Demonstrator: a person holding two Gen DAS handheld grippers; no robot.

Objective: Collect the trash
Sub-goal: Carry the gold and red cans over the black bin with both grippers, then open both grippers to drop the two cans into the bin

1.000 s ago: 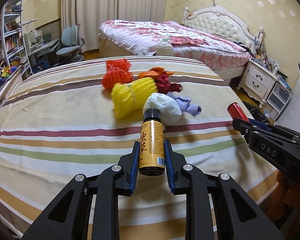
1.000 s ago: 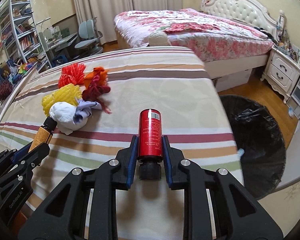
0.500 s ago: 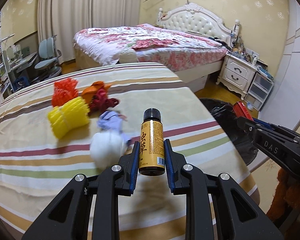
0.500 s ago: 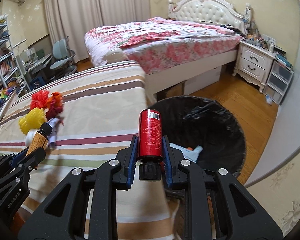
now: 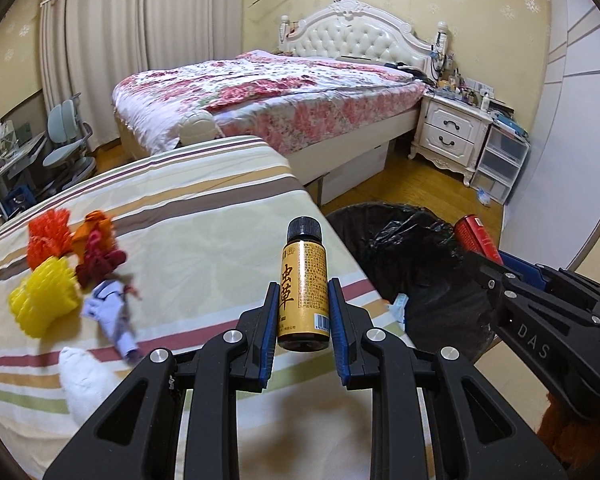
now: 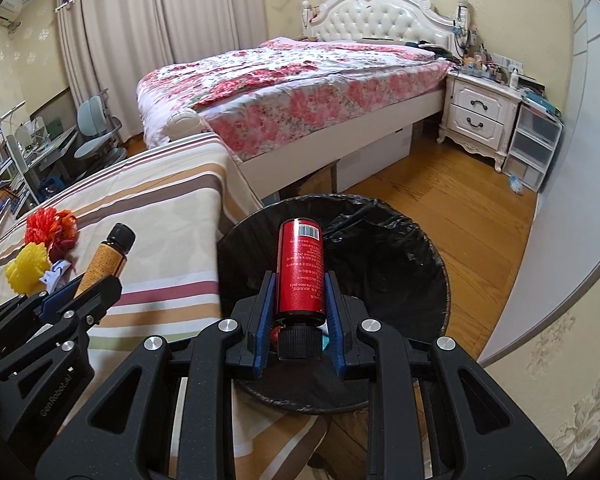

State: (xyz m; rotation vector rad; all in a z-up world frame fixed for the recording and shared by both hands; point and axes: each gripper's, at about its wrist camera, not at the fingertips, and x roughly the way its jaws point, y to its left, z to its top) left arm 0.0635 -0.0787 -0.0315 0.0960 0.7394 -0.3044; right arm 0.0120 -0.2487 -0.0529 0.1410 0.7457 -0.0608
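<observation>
My left gripper (image 5: 304, 316) is shut on a gold bottle (image 5: 303, 280) with a black cap, held above the striped table's right edge. My right gripper (image 6: 299, 300) is shut on a red bottle (image 6: 301, 268), cap toward me, held over the black-lined trash bin (image 6: 400, 248). The bin also shows in the left wrist view (image 5: 400, 248), right of the table. Orange, yellow and red foam nets (image 5: 56, 264), a purple scrap (image 5: 112, 316) and a white wad (image 5: 84, 376) lie on the table's left side.
The striped tablecloth (image 5: 188, 216) covers the table. A floral bed (image 6: 300, 80) stands behind it, a white nightstand (image 6: 480, 120) and plastic drawers (image 6: 536, 152) at right. Desk chairs (image 6: 96, 136) and shelves stand at far left. Wooden floor (image 6: 460, 208) surrounds the bin.
Both grippers swung right with their bottles. The right gripper went from over the table to over the bin. The left gripper moved toward the table's right edge.
</observation>
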